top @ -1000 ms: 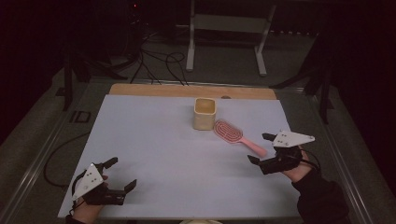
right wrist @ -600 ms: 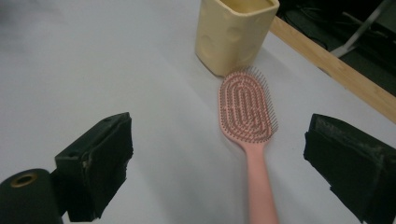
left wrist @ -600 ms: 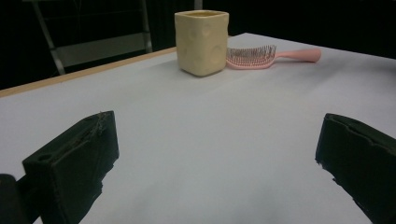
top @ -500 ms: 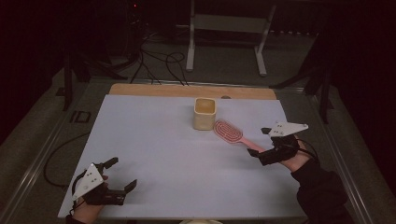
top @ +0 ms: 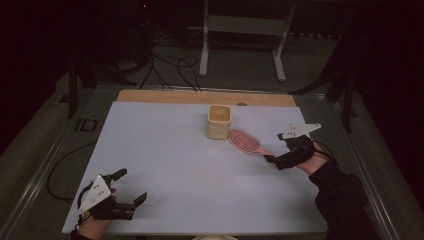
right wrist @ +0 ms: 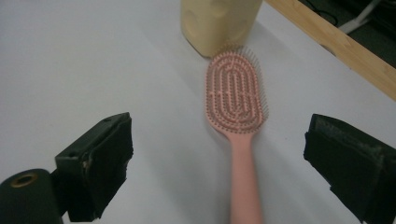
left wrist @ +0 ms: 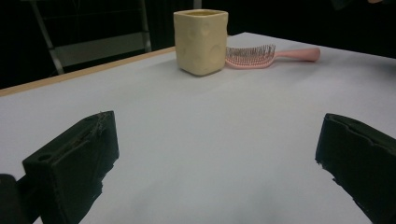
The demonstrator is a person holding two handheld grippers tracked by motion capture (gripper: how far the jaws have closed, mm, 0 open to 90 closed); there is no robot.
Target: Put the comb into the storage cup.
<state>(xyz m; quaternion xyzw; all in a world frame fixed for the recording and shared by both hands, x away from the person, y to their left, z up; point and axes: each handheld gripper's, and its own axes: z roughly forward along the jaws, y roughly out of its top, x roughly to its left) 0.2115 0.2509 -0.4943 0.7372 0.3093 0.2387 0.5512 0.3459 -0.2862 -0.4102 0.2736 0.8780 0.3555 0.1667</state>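
Right gripper (right wrist: 219, 154) straddled hairbrush (right wrist: 236, 100) handle, jaws wide apart, holding nothing.
Brush axis ran straight ahead toward cup (right wrist: 219, 21); left gripper (top: 131, 186) well apart, likewise agape, unladen.

Hairbrush (right wrist: 236, 100) handle end cut off, blurred; cup (right wrist: 219, 21) top cropped

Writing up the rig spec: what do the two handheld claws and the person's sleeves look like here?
Both are black two-jaw units. The left claw and right claw each carry a pale grey three-cornered plate on top, dotted with small dark marks. Their jaws are blocky black pads with rough, worn edges. A dark cable trails from the right one. The right arm wears a dark sleeve.
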